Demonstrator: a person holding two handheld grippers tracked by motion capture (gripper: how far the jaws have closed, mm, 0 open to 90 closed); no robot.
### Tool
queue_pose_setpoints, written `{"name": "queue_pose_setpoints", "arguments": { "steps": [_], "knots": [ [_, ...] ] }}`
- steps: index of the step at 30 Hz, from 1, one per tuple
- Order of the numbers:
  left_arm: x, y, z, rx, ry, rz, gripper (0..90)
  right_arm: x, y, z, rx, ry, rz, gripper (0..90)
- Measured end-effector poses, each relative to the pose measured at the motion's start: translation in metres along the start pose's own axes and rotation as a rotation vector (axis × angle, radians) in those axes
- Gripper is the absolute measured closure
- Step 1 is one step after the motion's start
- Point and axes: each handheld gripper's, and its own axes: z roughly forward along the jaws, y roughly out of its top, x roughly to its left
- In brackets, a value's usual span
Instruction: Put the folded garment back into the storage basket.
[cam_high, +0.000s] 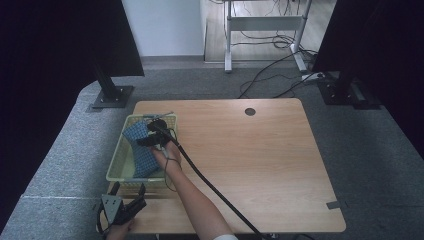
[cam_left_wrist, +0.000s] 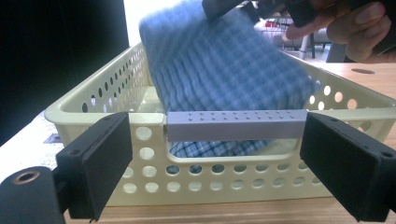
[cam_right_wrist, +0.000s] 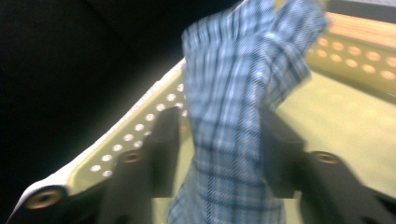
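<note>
A pale yellow perforated basket stands at the table's left edge. A blue checked cloth hangs partly inside it, its top under my right gripper. In the right gripper view the cloth runs loosely between the parted jaws of that gripper, over the basket's floor. My left gripper sits at the basket's near side. Its jaws stand wide apart in front of the grey bar on the basket's wall, and the cloth rises behind it.
The wooden table has a round cable hole near its far edge. A black cable trails from the right gripper along the forearm. Two black stands rest on the grey carpet behind the table.
</note>
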Motion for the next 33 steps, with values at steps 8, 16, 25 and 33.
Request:
{"name": "queue_pose_setpoints", "arguments": {
  "steps": [8,16,25,33],
  "knots": [
    [0.0,0.0,0.001,0.005,-0.001,0.004,9.2,-0.004,0.005,-0.019,-0.031,-0.01,-0.021,45.5],
    [-0.001,0.0,0.001,0.008,0.002,0.006,9.2,-0.006,-0.003,-0.031,-0.01,0.003,-0.04,35.8],
    [-0.001,0.001,0.002,0.015,0.007,0.005,9.2,-0.016,-0.014,-0.042,0.005,0.035,-0.012,23.1],
    [-0.001,0.0,0.001,0.011,0.009,0.009,9.2,-0.017,-0.025,-0.048,0.055,0.046,-0.033,6.9]
  ]
}}
